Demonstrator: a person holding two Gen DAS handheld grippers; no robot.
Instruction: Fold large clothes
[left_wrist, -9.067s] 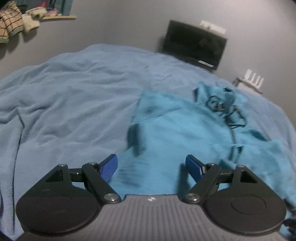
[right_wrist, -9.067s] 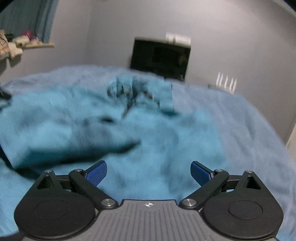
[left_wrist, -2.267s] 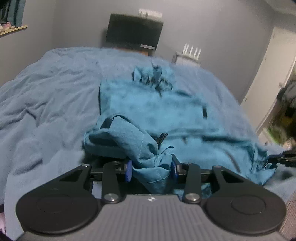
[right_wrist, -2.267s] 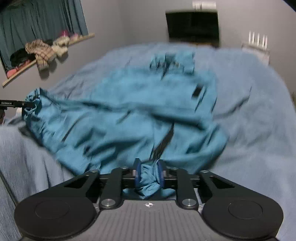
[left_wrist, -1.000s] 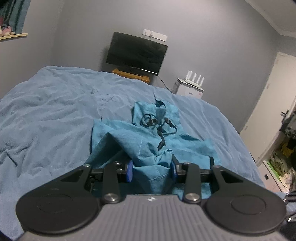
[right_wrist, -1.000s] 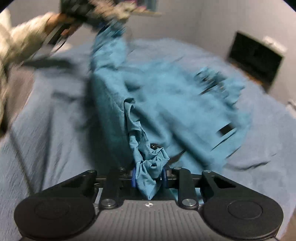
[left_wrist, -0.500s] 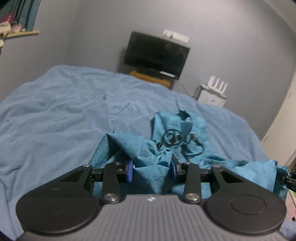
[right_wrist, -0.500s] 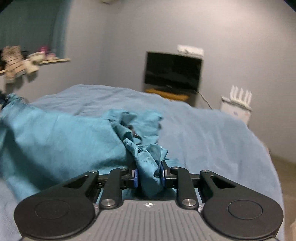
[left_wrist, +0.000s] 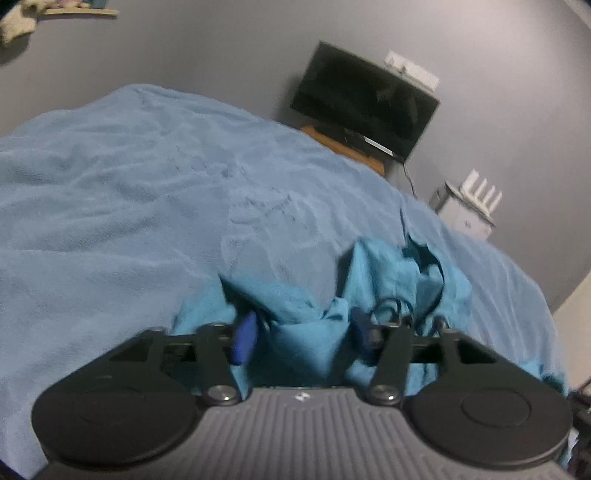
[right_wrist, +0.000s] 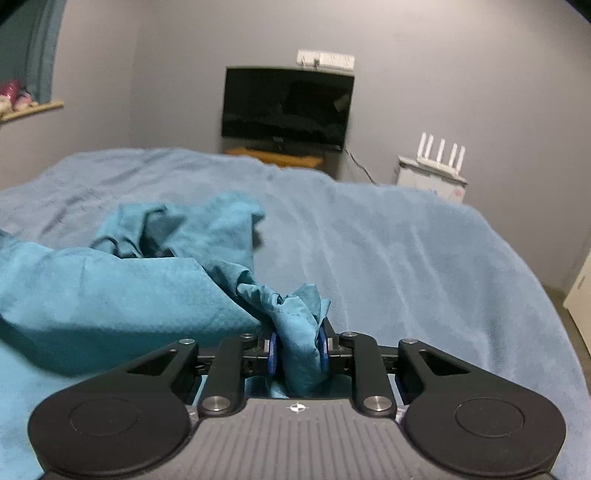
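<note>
A large teal hooded garment lies bunched on the light blue bed blanket. Its hood and black drawstrings are just beyond my left gripper. That gripper's jaws are opening: the blue pads stand apart, with a loose fold of the teal cloth lying between them. In the right wrist view the garment is heaped to the left. My right gripper is shut on a gathered corner of it, low over the blanket.
A dark television on a wooden stand is at the far wall. A white router on a small cabinet stands to its right. A shelf with small items is on the left wall. The bed's right edge drops to the floor.
My left jaws have spread off the cloth they were pinching. Both grippers have travelled over the bed and sunk lower. The right one still carries its teal corner.
</note>
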